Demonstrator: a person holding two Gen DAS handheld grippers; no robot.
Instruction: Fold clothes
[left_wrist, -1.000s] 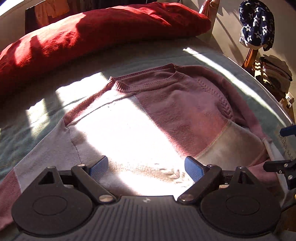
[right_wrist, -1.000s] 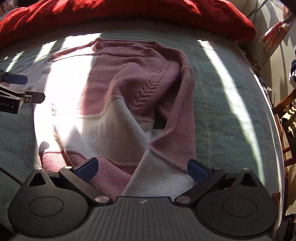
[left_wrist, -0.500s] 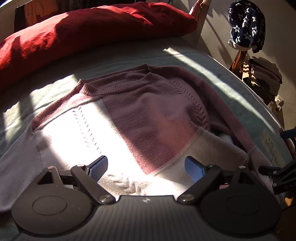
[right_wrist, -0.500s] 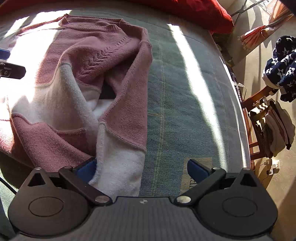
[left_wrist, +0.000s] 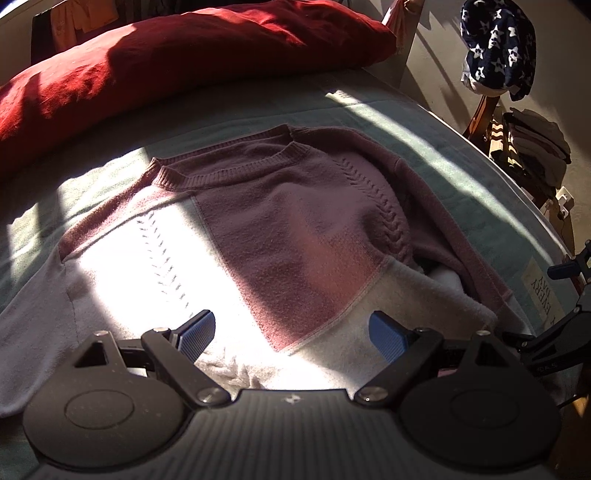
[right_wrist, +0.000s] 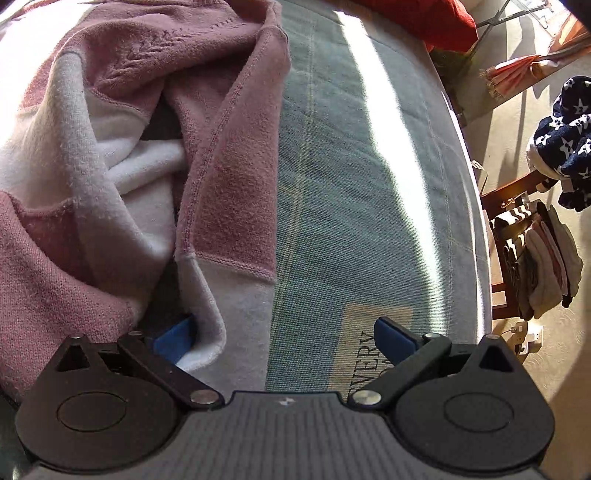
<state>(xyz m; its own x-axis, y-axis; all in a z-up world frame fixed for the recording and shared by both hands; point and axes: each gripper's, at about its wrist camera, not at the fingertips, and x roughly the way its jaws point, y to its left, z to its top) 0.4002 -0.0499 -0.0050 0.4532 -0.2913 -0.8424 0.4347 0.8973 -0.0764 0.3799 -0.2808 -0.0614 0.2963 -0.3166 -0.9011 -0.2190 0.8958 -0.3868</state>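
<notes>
A pink and white knitted sweater (left_wrist: 295, 229) lies face up on the bed, collar toward the red pillow. Its right sleeve (right_wrist: 229, 155) is folded in along the body. My left gripper (left_wrist: 295, 332) hovers open over the sweater's lower front, with nothing between its blue pads. My right gripper (right_wrist: 284, 339) is open low at the sleeve's white cuff (right_wrist: 229, 302); its left pad (right_wrist: 173, 338) is tucked under the cuff edge and the right pad sits over bare bedcover. The right gripper's black frame (left_wrist: 554, 332) shows at the right edge of the left wrist view.
A grey-green bedcover (right_wrist: 351, 184) carries a printed label (right_wrist: 369, 354). A long red pillow (left_wrist: 184, 55) lies across the head of the bed. Right of the bed, a wooden chair (right_wrist: 517, 229) holds stacked clothes, with a navy star-patterned garment (left_wrist: 498, 44) draped on it.
My right gripper has moved down and right to the sleeve cuff, its left pad slipping under the edge. My left gripper has drawn back slightly and shifted over the sweater; both stay open.
</notes>
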